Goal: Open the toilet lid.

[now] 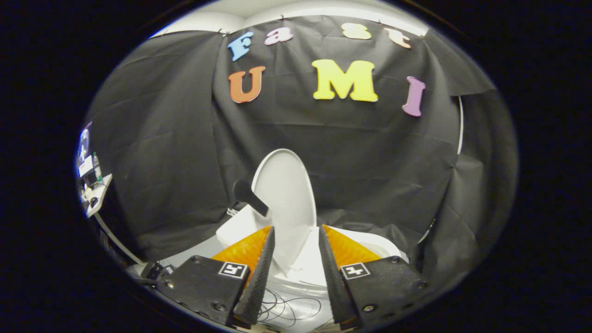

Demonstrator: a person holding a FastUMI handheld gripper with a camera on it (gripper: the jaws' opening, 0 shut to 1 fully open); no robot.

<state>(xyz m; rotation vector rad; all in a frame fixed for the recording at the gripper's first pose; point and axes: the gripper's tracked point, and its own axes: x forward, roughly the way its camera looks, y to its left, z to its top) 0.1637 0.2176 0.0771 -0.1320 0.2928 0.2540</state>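
We see the white oval plastic toilet lid [286, 199] already raised upright just beyond our tongs [296, 236], fingers spread and grasping nothing, task looks done.

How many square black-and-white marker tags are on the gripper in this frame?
2. One marker tag sits on the left finger's mount, the other tag on the right finger's mount. The gripper is open, its fingers either side of the raised toilet lid. Others may be hidden.

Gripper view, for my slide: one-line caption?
Open gripper faces the raised toilet lid, seen between its fingers.
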